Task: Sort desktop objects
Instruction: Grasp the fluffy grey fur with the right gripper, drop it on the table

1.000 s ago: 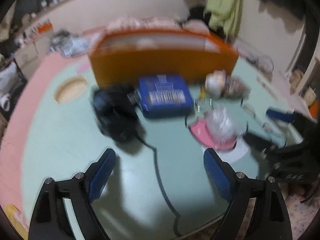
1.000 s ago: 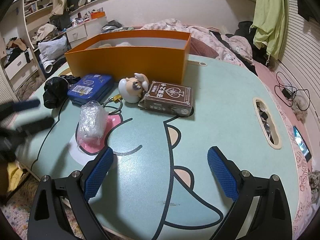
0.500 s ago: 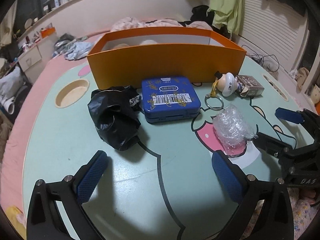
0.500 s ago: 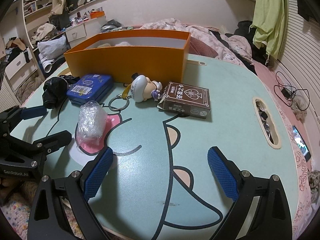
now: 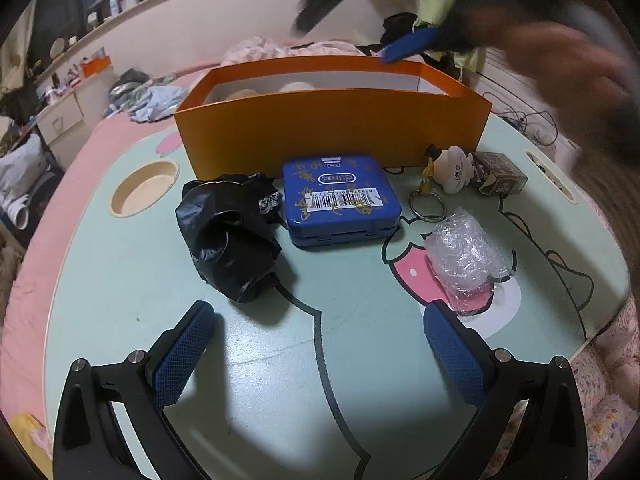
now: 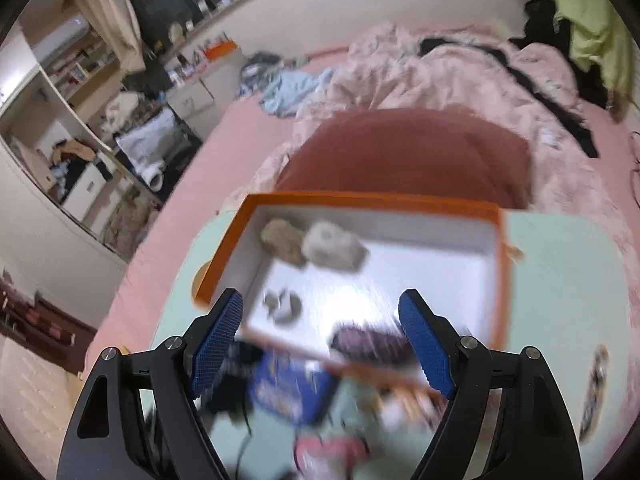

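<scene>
Left wrist view, left tongs (image 5: 316, 344) wide and empty above tabletop (image 5: 120, 280), one blue tin (image 5: 340, 200), one black bag (image 5: 230, 236), one orange box (image 5: 332, 120); right tongs (image 6: 320, 340) closing, nothing between, blurred.

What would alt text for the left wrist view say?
An open hand-held gripper hovers over a mint cartoon table holding a black bag, blue tin, bubble-wrap bundle and orange box.

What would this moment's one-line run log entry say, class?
left claw: open, empty, over table | right claw: closing, empty, above orange box | blue tin: on table
</scene>
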`<state>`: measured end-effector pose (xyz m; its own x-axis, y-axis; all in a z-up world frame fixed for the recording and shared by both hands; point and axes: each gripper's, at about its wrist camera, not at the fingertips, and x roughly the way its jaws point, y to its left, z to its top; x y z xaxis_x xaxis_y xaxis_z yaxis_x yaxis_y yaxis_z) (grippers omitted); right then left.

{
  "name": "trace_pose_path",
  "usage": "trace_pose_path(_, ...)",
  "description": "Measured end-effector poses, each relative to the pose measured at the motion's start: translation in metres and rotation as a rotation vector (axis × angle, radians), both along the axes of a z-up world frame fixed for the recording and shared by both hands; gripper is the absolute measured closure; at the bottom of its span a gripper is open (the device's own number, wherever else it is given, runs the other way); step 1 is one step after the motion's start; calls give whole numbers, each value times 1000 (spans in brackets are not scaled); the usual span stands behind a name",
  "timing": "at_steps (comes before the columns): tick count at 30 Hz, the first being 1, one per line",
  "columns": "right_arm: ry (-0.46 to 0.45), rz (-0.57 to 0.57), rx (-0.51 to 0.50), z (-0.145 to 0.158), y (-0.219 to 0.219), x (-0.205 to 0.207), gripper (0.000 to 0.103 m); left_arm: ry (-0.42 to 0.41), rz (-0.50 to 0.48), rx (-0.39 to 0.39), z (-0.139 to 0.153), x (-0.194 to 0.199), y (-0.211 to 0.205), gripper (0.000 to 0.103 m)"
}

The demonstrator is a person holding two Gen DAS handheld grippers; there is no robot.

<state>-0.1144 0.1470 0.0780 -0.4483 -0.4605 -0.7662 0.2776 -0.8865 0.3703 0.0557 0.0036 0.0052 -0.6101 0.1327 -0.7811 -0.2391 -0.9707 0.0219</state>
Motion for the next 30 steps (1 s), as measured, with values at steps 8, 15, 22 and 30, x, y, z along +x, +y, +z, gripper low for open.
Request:
trace_pose_path(8,-249,-55,51,-61,-37,-77,36,8,-11,11,-1,0,-3,0)
trace_pose_path(15,-239,-38,57,-55,-32,-66,61,11,-12,12,-1,-1,-3,0)
trace_pose_path(22,-65,11,-153,15,32,16,61,11,-10,11,-2,-1,-1,0)
trace_pose_path(30,-71,118,-39,-2,29,82,59,12,-11,12,-1,-1,-3,0)
